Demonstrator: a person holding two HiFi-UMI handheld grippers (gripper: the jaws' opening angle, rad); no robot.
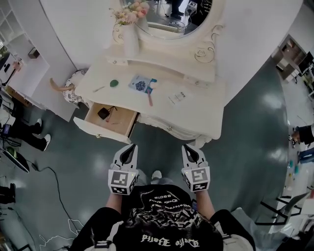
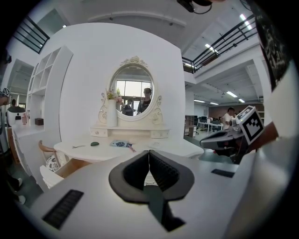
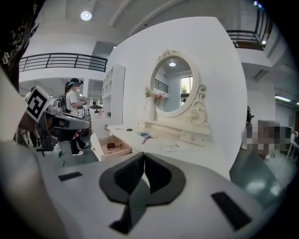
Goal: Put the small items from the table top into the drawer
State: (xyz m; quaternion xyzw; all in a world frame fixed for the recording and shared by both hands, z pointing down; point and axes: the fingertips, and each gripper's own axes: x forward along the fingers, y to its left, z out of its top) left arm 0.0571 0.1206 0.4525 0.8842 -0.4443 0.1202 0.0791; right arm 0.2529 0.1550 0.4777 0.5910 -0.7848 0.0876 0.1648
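Listing: dressing counter, open drawer, two empty hand-held grippers

Counter (image 1: 196,115): white with a curved front, set against a white wall. An oval mirror (image 1: 167,14) stands on its raised back shelf, with a white vase of flowers (image 1: 130,39) at the mirror's left.

Small items on the counter top, left to right in the head view:
- thin pin-like item (image 1: 98,89)
- green round item (image 1: 114,83), near the pin
- blue-patterned packet (image 1: 141,84), near the middle
- pink stick (image 1: 150,99), at the packet's lower right corner; contact cannot be told
- clear wrapper (image 1: 177,96), to the right and apart from the rest

All five lie on the top, well apart from both grippers.

Drawer (image 1: 98,131): at the counter's left end, pulled out, with a wooden interior. A black item (image 1: 103,113) lies inside it; anything finer there is too small to tell.

Left hand-held gripper (image 1: 131,147): held in front of the person, short of the counter and pointing toward the drawer's near right corner. Its jaws are pressed together with nothing between them.

Right hand-held gripper (image 1: 187,148): level with the left one and pointing at the counter's front edge. Its jaws are closed and it holds nothing.

Patterned seat (image 1: 73,93): shows at the counter's left end.
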